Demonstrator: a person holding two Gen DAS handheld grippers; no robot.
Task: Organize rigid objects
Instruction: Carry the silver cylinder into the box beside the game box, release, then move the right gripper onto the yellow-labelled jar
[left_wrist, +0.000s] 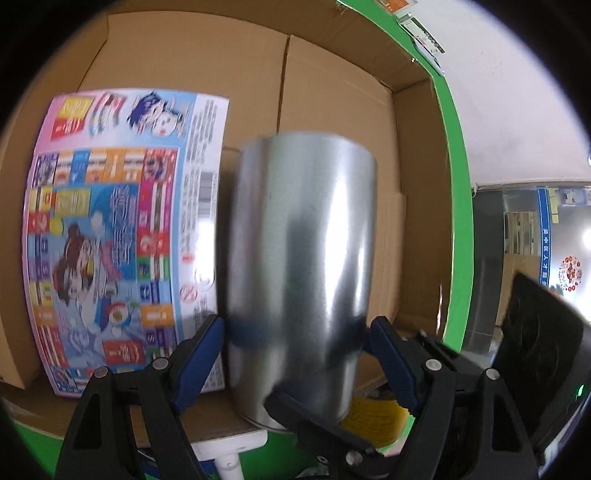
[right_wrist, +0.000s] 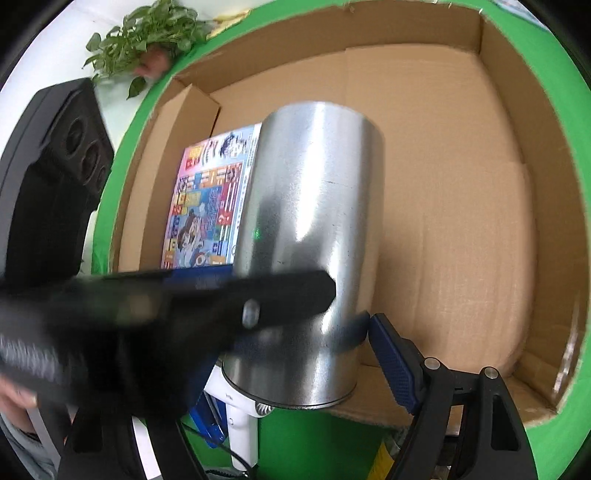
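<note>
Steel can (left_wrist: 301, 266) held by both grippers at the mouth of a cardboard box (left_wrist: 332, 85).

The left gripper (left_wrist: 295, 332) clamps the can's lower body between its blue-padded fingers (left_wrist: 207, 354); the right gripper (right_wrist: 295, 328) also presses it, one finger (right_wrist: 395, 362) at 3 o'clock, the other hidden. At the can's 9 o'clock, a colourful printed carton (left_wrist: 118, 236) stands inside the box, just beside it. Green cloth (right_wrist: 306, 439) lies below.

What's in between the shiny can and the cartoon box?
Nothing: in the left wrist view the shiny can and cartoon box stand close together, only bare cardboard box behind the narrow gap.
</note>
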